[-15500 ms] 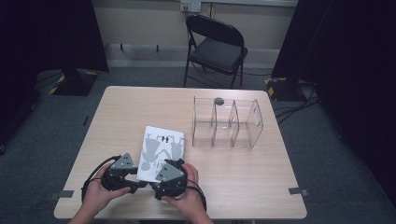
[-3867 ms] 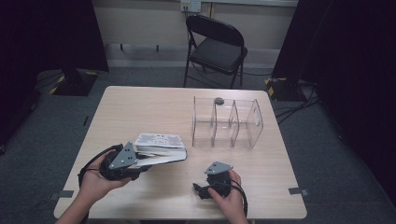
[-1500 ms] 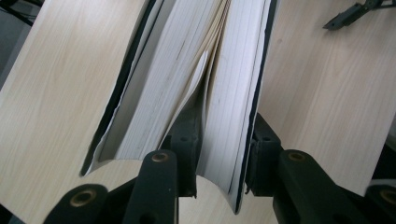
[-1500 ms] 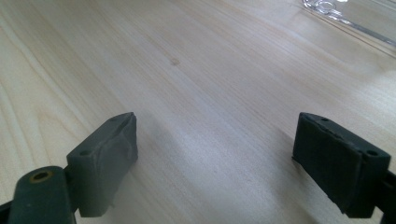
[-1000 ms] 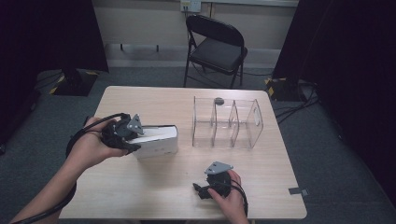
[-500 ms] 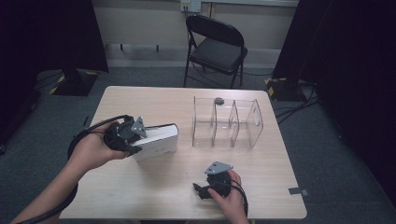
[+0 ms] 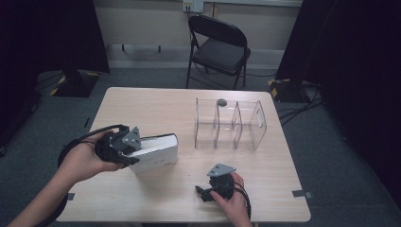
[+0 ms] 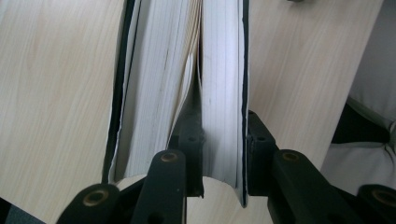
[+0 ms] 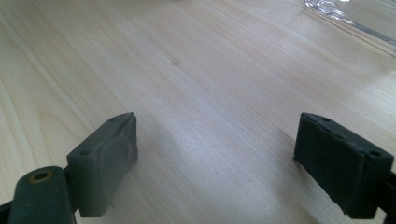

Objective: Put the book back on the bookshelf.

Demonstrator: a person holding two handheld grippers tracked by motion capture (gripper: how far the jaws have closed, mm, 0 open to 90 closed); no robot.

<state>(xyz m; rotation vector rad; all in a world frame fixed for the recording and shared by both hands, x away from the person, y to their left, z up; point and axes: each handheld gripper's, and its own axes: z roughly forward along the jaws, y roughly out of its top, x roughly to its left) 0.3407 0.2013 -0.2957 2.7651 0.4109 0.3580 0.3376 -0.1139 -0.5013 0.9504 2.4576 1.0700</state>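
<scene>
Book (image 7: 158, 152): from the high view it stands on edge on the table (image 7: 156, 106), left of the clear rack (image 7: 230, 125), pinched by your left gripper (image 7: 135, 151). It looks thick, probably heavy, with a floppy page block.

In the left gripper view, the jaws clamp only some pages (image 8: 219, 93) plus one cover, so the rest may sag; grip the whole thickness.

Right gripper view: jaws spread, empty; rack cut off.

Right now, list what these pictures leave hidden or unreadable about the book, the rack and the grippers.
- Book: the high view is too small to read its cover; in the left gripper view its far end is cut off by the top edge.
- Left gripper: its pads are covered by pages and cover.
- Clear rack: the small dark thing at its back rim is too small to name.
- Right gripper: the hand hides its jaws in the high view.
</scene>
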